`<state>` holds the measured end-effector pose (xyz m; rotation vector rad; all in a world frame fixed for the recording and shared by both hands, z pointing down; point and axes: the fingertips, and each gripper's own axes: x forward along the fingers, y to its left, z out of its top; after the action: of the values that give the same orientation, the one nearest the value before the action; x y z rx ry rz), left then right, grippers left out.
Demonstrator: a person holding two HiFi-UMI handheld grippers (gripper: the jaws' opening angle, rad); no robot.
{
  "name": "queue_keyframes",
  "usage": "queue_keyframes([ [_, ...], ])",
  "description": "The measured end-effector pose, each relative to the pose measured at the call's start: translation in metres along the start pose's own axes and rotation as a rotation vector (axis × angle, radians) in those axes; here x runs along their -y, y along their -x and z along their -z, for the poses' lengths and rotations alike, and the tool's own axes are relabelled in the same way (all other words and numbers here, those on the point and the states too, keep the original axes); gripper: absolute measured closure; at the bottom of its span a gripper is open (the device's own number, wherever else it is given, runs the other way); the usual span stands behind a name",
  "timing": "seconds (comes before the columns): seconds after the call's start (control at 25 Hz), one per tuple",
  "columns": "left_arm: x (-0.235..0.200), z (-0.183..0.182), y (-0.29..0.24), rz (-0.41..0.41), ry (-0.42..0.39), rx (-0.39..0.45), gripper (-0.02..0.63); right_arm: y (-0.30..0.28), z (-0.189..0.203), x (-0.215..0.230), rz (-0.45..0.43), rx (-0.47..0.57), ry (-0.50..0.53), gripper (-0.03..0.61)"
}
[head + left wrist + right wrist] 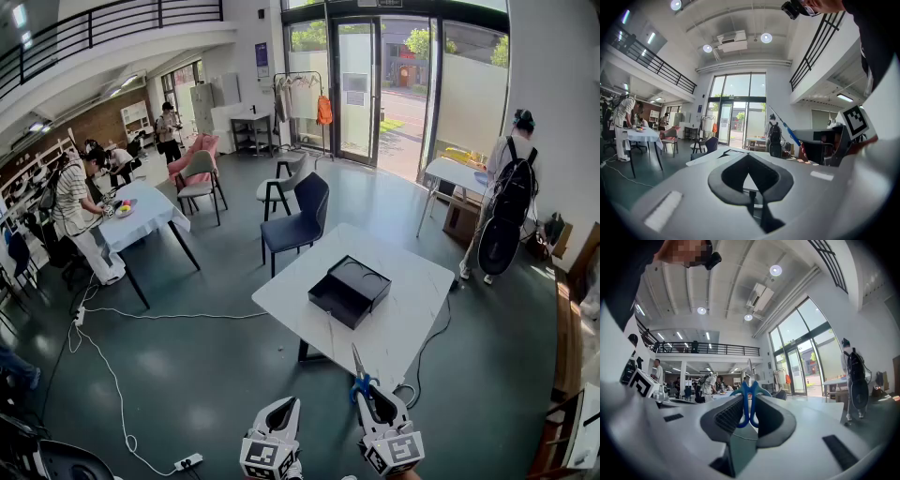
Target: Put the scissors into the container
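Blue-handled scissors [360, 379] stand clamped in the right tongs [365, 390], well short of the black container [325, 302] on the white bench [412, 323], left tongs [284, 404] closed and empty; carrying them over the box likely comes next.

Blue-handled scissors [359, 375] stand blades-up in the jaws; black container [349, 291] lies beyond.

The white table [412, 319] is bare from its near corner up to the black container [349, 291] at its middle, leaving an open way in. Bare top also rings the container's other sides. A dark blue chair [298, 223] stands by the far-left edge, apart from the container.
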<state>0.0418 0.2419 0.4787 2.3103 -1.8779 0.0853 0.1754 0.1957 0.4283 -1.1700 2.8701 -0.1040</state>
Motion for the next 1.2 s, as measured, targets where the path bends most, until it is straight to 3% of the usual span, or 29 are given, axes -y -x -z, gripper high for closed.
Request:
queue_keyframes([
  [0.52,-0.032,-0.009,-0.007,-0.047,-0.033,0.034,0.604,-0.013,-0.001,0.002,0.013,0.018,0.006,0.489],
  [1.2,-0.105,-0.016,-0.015,-0.002,-0.037,0.049,0.604,-0.084,-0.007,-0.038,0.039,0.057,0.013,0.488],
])
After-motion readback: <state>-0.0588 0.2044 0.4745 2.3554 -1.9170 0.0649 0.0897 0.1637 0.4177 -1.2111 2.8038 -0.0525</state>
